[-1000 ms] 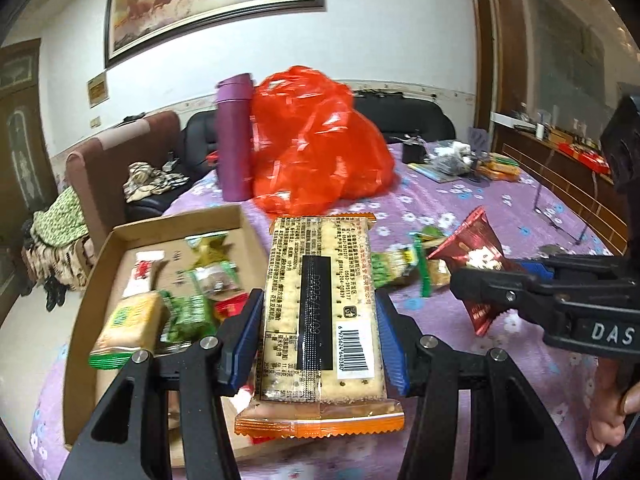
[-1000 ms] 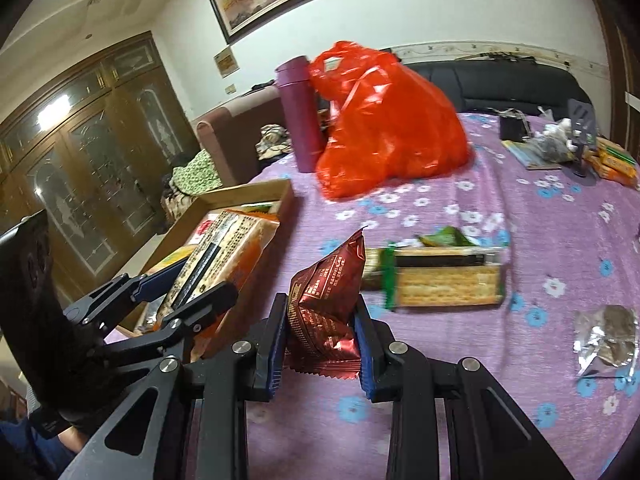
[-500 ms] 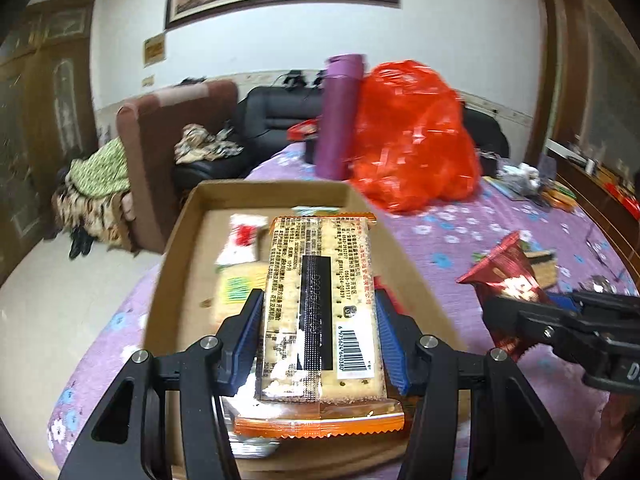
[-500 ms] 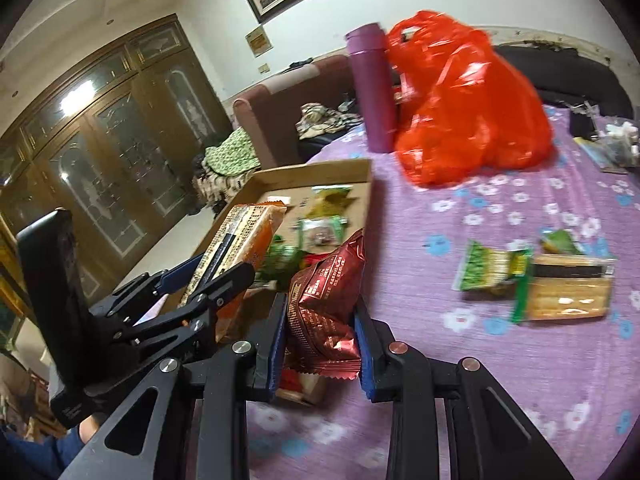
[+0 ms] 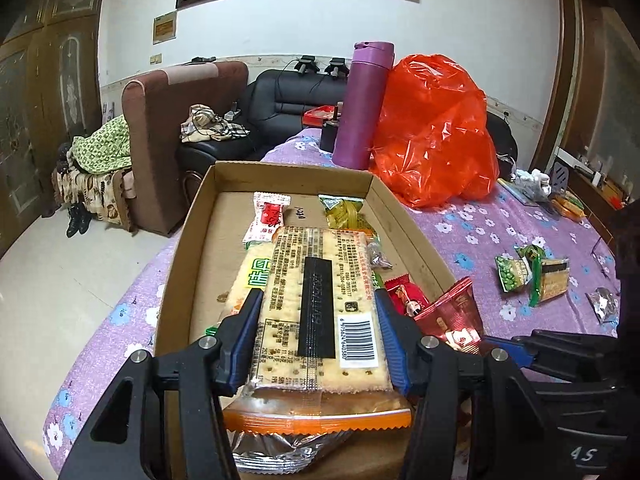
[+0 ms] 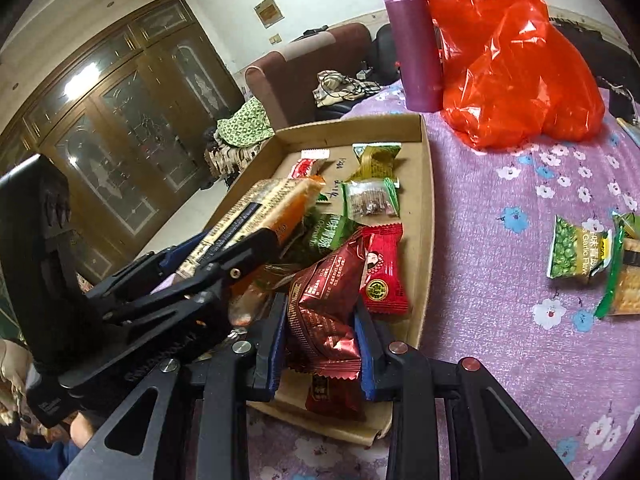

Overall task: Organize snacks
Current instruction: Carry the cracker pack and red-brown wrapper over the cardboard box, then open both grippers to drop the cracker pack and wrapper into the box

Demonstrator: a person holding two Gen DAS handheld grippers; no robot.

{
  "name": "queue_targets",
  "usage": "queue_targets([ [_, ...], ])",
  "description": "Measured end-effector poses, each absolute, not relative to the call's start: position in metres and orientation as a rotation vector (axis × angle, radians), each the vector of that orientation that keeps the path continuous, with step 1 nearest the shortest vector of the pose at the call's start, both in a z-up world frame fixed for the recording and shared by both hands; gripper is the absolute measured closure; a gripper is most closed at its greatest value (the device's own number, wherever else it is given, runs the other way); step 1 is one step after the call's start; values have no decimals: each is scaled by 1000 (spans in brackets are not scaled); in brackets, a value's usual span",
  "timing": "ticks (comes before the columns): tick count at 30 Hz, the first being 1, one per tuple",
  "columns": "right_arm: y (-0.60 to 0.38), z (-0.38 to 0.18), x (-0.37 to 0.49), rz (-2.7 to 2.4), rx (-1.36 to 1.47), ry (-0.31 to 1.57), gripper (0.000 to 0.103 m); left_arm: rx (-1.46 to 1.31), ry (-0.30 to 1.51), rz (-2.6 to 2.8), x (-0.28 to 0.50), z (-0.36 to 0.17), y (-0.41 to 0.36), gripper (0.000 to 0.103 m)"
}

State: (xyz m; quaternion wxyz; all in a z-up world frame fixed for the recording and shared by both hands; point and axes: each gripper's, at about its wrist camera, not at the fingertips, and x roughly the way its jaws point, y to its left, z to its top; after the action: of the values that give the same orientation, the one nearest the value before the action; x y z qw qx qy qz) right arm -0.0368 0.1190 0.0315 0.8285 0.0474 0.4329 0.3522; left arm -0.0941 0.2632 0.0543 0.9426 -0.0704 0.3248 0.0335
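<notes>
Left gripper (image 5: pixel 318 332) fingers clamp cracker pack (image 5: pixel 320 304) (over cardboard box (image 5: pixel 192 240)); right gripper (image 6: pixel 320 344) grips red packet (image 6: pixel 324 312).

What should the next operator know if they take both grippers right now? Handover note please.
Left gripper: shut on a cracker pack, held over the cardboard box.
Right gripper: shut on a dark red snack bag, over the box's near end.
Done: several snacks lie in the box.
Left: release both packs into the box, then fetch the green pea bag and the crackers beside it from the purple tablecloth.
</notes>
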Motion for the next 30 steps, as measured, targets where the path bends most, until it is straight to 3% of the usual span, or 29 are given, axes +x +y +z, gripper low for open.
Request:
queue_targets([
  [11, 132, 29, -43, 767, 33, 908, 68, -209, 648, 53, -99, 54, 274, 48],
  [15, 128, 36, -47, 764, 39, 890, 59, -202, 631, 44, -102, 56, 272, 45],
  [18, 124, 41, -50, 759, 32, 874, 59, -208, 608, 43, -105, 58, 273, 37],
  [30, 73, 67, -50, 709, 130, 823, 58, -192, 588, 65, -109, 61, 271, 36],
])
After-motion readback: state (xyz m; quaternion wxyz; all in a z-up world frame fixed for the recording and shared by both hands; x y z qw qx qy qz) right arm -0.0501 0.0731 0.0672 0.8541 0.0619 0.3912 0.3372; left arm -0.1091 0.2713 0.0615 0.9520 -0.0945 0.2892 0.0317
